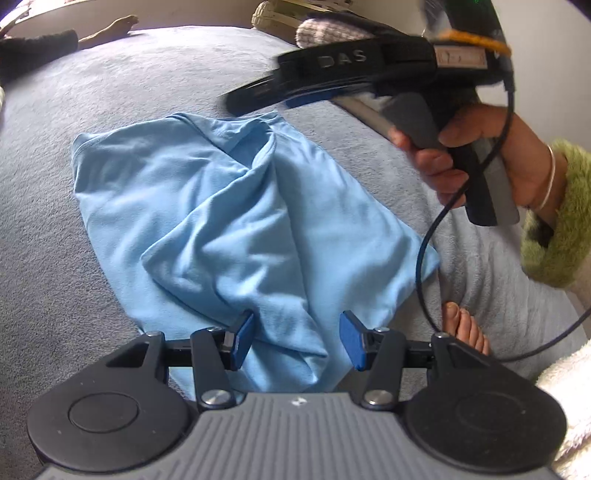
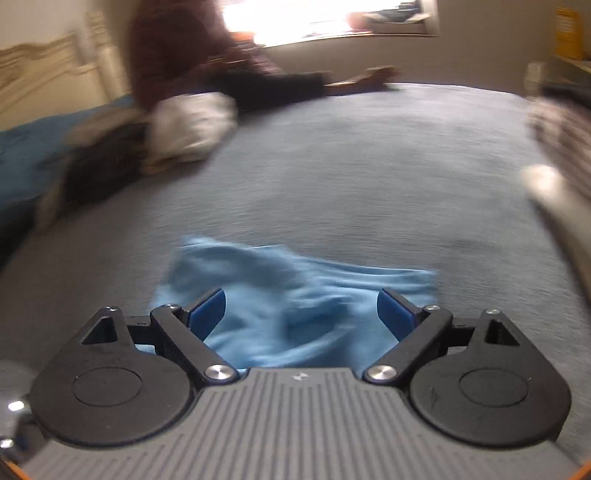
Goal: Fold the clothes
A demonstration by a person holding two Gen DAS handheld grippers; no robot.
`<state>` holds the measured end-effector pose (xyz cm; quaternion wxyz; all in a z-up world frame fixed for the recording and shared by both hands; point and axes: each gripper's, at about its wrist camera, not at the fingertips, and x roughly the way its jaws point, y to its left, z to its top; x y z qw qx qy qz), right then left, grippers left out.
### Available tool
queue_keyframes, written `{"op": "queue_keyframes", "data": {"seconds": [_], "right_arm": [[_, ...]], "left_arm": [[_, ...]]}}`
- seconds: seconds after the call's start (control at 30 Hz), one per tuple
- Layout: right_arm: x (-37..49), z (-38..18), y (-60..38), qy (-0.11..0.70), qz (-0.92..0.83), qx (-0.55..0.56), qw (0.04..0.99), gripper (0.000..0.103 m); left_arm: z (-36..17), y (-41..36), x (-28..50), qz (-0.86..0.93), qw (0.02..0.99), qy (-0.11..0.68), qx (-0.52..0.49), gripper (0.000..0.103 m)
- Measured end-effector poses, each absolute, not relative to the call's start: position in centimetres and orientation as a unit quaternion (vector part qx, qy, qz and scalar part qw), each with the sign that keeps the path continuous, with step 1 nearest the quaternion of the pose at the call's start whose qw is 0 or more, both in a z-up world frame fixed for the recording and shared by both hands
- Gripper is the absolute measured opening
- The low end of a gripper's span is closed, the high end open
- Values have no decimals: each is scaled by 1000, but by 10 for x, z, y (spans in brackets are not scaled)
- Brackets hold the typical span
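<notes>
My left hand-held gripper [image 1: 297, 341] points steeply down over the near end of the light blue garment [image 1: 236, 229]. Its blue pads [image 1: 242, 339] stand apart, about halfway open, with a fold of the cloth lying between them; neither pad presses on it, as far as I can see.

My right hand [image 1: 480, 166] shows in the left wrist view, upper right, fingers wrapped round the grey and black handle, a thin bangle [image 1: 550, 177] at the wrist and a fuzzy green sleeve [image 1: 561, 221] behind it. A black cable [image 1: 428, 251] loops down from the handle. The right hand-held gripper [image 2: 301, 314] is carried above the far edge of the garment, tilted down, its jaws wide apart and nothing clamped between them. Its own view is smeared by motion blur.

The garment lies crumpled and partly folded on the grey-blue bed cover [image 1: 66, 147], one corner to my right near my bare toes [image 1: 465, 328].

Writing: raised letters reading "DAS" [image 1: 341, 59] on the black body of the right device. A pale label [image 1: 460, 57] beside it is too blurred to read.

Another person sits at the far side of the bed [image 2: 229, 62], blurred, one foot [image 1: 118, 26] on the cover.
</notes>
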<state>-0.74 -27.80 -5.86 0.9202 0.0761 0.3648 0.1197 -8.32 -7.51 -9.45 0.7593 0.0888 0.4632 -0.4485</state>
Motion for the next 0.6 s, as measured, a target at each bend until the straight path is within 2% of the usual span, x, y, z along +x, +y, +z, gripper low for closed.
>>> {"op": "queue_keyframes", "data": {"seconds": [0.2, 0.37, 0.43, 0.5, 0.53, 0.6], "right_arm": [[26, -75, -207, 455, 312, 27, 834, 89], [33, -78, -173, 462, 394, -66, 792, 86], [34, -84, -166, 474, 400, -94, 778, 76], [31, -89, -163, 480, 398, -122, 772, 54], [29, -90, -163, 481, 397, -131, 771, 50], [22, -84, -170, 477, 397, -133, 773, 23]], "left_arm": [[-94, -75, -92, -444, 758, 464, 117, 51], [-100, -68, -99, -435, 757, 467, 142, 52], [-102, -66, -101, -435, 755, 468, 148, 53], [-103, -64, -104, -438, 753, 466, 156, 53], [-104, -63, -105, -440, 752, 464, 158, 54], [-105, -61, -107, -445, 751, 461, 162, 54]]}}
